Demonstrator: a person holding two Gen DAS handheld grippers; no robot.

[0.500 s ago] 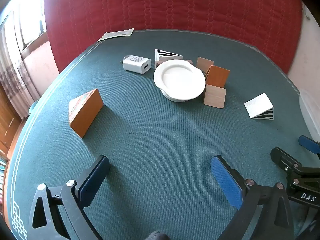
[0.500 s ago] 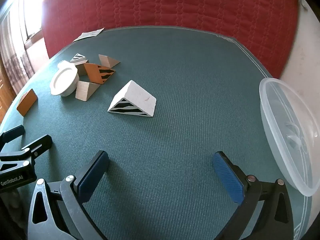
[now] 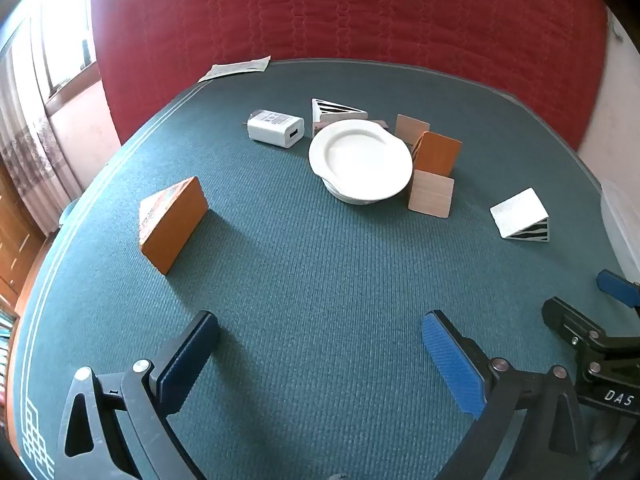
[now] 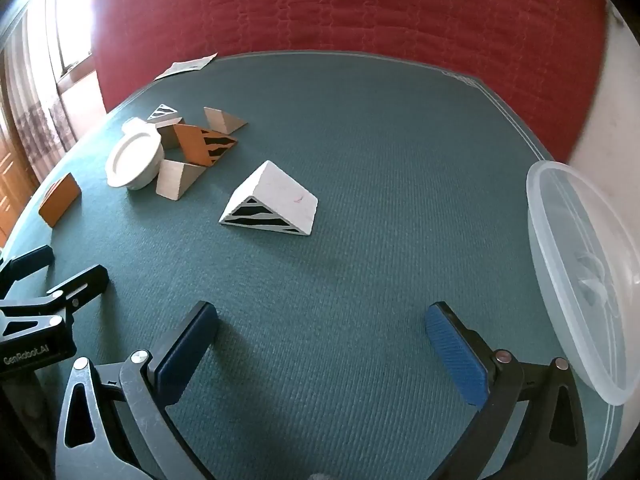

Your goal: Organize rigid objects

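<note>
My left gripper (image 3: 320,344) is open and empty above the green table. Ahead of it lie an orange wedge block (image 3: 172,226), a white charger (image 3: 276,128), a white plate (image 3: 360,158) and several wedge blocks around the plate, among them an orange one (image 3: 438,154) and a pale wooden one (image 3: 431,199). A white striped wedge (image 3: 520,218) lies to the right. My right gripper (image 4: 320,340) is open and empty, with that white striped wedge (image 4: 272,200) ahead of it. The plate (image 4: 134,162) and block cluster show at its far left.
A clear plastic container (image 4: 588,280) stands at the table's right edge. A sheet of paper (image 3: 236,69) lies at the far left edge. A red quilted backing (image 3: 340,12) rises behind the table. The right gripper's body (image 3: 592,344) shows at the left view's right side.
</note>
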